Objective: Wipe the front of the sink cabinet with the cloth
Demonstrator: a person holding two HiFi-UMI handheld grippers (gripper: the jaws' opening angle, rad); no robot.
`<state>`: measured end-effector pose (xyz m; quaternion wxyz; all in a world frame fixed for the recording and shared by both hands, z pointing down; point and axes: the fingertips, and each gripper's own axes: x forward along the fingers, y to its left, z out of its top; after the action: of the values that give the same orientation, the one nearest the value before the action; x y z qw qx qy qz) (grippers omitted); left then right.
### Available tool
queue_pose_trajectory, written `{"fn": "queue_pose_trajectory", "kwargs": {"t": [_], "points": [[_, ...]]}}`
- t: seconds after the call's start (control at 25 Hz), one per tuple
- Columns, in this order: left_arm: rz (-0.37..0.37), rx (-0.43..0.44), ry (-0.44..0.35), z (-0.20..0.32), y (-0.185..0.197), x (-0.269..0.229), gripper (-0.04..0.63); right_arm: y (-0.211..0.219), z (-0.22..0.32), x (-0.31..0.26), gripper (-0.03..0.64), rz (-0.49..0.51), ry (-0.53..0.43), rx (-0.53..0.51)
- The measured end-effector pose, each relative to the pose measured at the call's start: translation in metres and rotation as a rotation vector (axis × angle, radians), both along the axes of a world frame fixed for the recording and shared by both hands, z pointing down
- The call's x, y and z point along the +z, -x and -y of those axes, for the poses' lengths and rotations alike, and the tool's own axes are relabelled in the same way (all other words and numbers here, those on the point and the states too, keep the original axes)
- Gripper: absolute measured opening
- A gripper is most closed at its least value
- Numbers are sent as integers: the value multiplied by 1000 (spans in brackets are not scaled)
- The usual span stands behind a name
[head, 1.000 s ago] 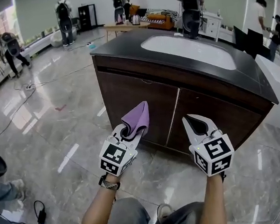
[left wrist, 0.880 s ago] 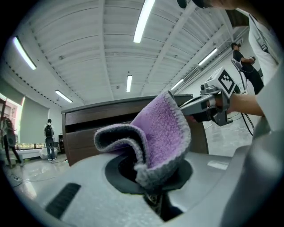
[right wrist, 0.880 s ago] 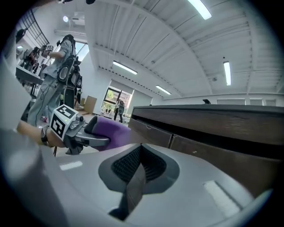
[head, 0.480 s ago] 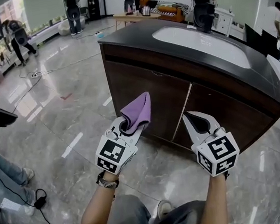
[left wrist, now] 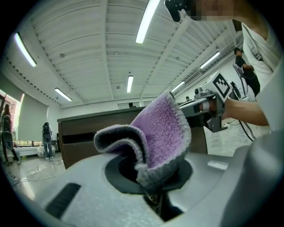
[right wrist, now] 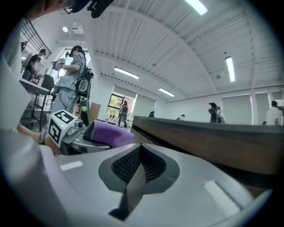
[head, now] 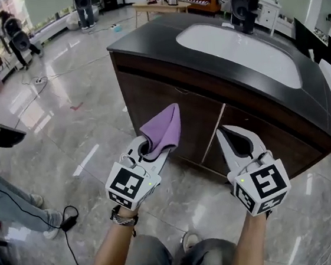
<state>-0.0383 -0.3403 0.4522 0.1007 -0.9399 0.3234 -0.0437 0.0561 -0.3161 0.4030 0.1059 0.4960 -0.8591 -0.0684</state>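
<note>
- Two grippers are held low before the sink cabinet; only the head view shows its dark front, black top and white basin.
- Left gripper is clamped on the purple cloth, whose free corner stands up near the cabinet front; whether it touches is unclear.
- Left gripper view alone shows the cloth's grey edging folded between the jaws.
- Right gripper: its own view shows the jaws closed together, nothing between them.
</note>
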Motion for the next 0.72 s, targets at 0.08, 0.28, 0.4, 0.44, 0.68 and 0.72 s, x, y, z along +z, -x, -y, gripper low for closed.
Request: {"fn": "queue_pose_trajectory", "kwargs": {"t": [0.08, 0.28, 0.4, 0.44, 0.68, 0.72], "points": [[-34, -5, 12, 6, 8, -36, 48, 1, 4, -30, 8, 16, -10, 18], [-36, -68, 23, 13, 26, -136, 48, 2, 9, -116, 8, 46, 35, 7], [-8, -79, 25, 10, 31, -199, 46, -4, 11, -178, 8, 63, 55, 1], [-6, -79, 28, 7, 34, -222, 46, -4, 10, -201, 8, 68, 57, -4], [-25, -99, 1, -18, 51, -361, 46, -13, -7, -341, 8, 82, 63, -2], [-27, -102, 14, -23, 52, -380, 46, -13, -12, -360, 8, 77, 67, -1]]}}
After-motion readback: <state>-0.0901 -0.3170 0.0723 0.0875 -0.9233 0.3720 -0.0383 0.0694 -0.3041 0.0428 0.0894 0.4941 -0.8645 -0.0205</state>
